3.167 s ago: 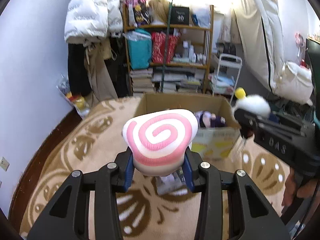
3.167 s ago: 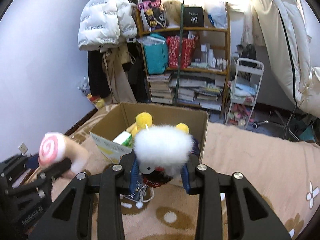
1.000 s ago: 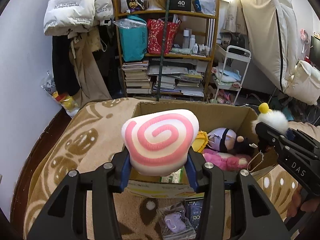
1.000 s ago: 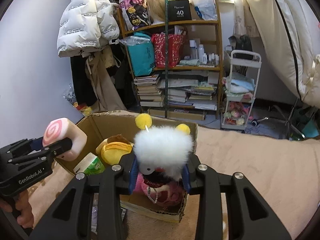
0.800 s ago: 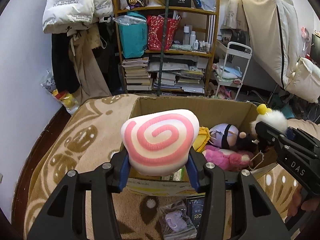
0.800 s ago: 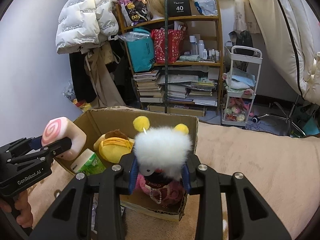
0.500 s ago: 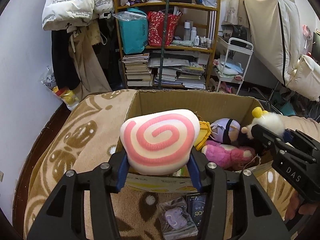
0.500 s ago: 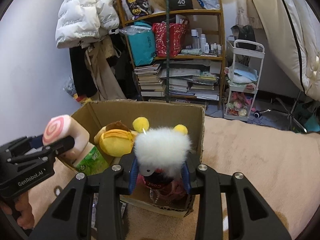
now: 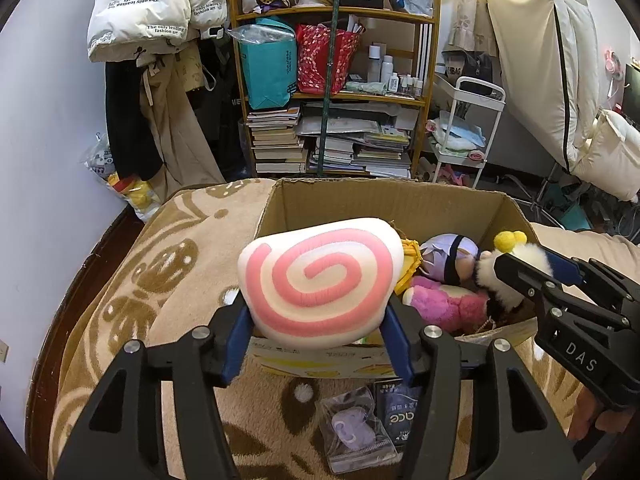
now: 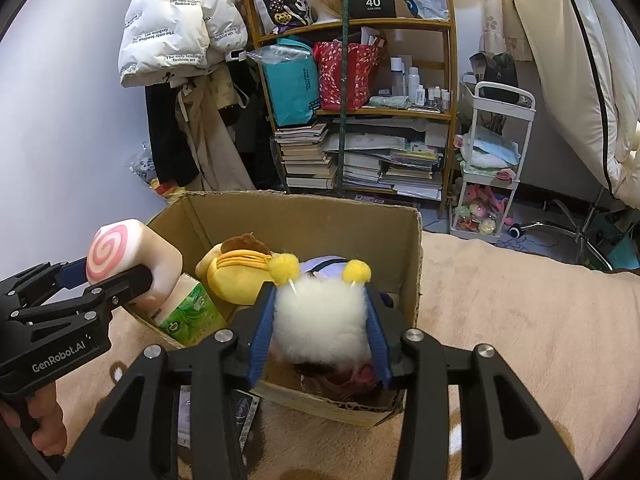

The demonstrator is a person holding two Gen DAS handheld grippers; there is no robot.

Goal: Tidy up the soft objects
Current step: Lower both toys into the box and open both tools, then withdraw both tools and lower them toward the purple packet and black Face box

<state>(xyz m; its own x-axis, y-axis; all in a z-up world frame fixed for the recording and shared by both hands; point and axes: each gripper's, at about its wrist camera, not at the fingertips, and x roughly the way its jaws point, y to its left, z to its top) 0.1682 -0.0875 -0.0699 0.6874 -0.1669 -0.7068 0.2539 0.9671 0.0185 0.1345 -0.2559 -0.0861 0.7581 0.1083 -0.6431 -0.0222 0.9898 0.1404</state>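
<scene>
A pink-and-white swirl cushion [image 9: 320, 276] sits between the blue pads of my left gripper [image 9: 316, 344], over the front left corner of the open cardboard box [image 9: 360, 190]. The jaws are opening, with the pads still against the cushion's sides. In the right wrist view the cushion [image 10: 120, 248] hangs above a green pack [image 10: 188, 308]. My right gripper [image 10: 320, 336] holds a white fluffy plush [image 10: 320, 316] with yellow pom-poms low over the box [image 10: 304, 220]. Its jaws are opening too, the fluff still touching both pads.
The box holds a yellow plush [image 10: 236, 276], a purple-haired doll [image 9: 448, 256] and a pink plush [image 9: 444, 304]. Plastic packets [image 9: 360, 428] lie on the patterned blanket [image 9: 160, 280] before it. Behind stand a crowded shelf [image 9: 332, 120] and a white cart [image 9: 468, 128].
Both grippers have come forward from short of the box to over it. In the last half second both pairs of jaws have spread a little and the fluffy plush has sunk slightly.
</scene>
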